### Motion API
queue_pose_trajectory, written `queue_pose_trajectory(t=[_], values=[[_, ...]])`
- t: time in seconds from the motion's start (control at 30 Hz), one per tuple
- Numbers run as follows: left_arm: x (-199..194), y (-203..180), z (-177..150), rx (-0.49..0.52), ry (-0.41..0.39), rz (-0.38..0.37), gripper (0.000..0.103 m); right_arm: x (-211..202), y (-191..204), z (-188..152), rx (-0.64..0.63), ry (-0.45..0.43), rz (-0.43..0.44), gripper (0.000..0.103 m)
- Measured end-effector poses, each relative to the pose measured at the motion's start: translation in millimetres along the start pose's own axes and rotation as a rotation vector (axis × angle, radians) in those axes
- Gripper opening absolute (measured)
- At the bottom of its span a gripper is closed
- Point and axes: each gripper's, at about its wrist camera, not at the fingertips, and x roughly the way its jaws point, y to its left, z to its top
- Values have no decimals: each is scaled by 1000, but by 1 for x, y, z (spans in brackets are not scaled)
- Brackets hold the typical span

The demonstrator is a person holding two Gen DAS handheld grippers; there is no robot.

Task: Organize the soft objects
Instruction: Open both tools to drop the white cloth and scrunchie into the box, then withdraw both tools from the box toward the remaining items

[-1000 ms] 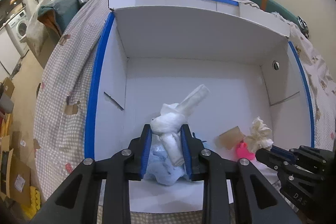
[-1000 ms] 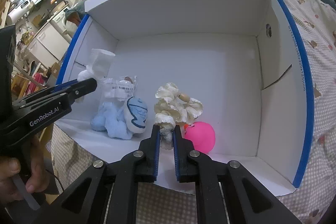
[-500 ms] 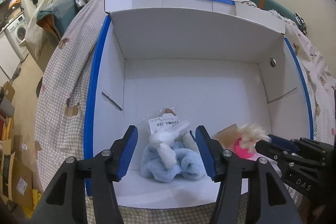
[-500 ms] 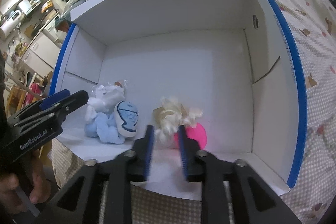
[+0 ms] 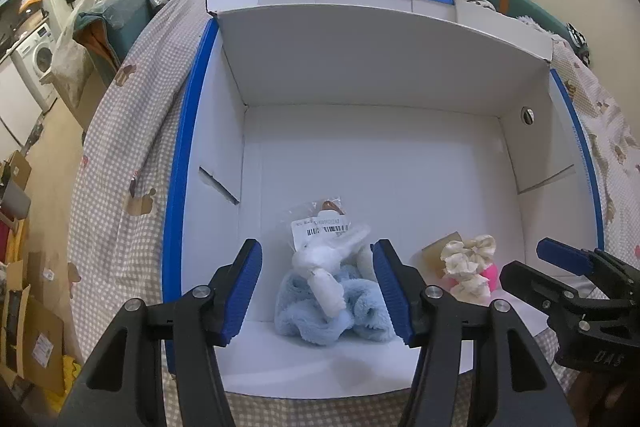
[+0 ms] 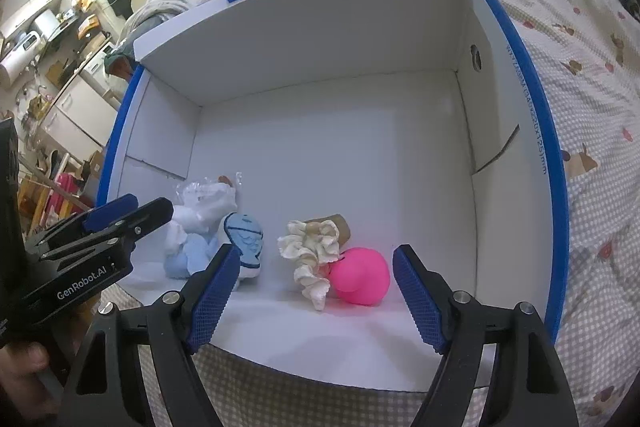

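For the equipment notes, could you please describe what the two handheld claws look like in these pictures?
Both are matte black plastic tools with two angular fingers, each tipped by a blue ribbed pad and fastened with silver screws. The left claw carries white "GenRobot.AI" lettering on its side, seen in the right wrist view. The right claw shows embossed letters on its body, seemingly "DAS". No cables or sleeves are visible.

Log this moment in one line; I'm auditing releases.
left gripper: open | right gripper: opening, nothing between fingers | blue plush, cream scrunchie: in box

Bed (image 5: 120, 163), checked bear-print cover; white blue-edged box (image 5: 360, 75) directly on it.
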Motion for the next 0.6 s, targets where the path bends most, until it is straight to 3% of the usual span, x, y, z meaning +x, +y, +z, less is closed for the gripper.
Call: queue_pose_trajectory(t=[0.3,0.6], values=[[0,-1,-9,15,33,-6,54,-7,3,-1,-4,-19,-10,83],[-31,9,-25,-13,-17,8,54,-45,2,-11,15,-110,-22,83]])
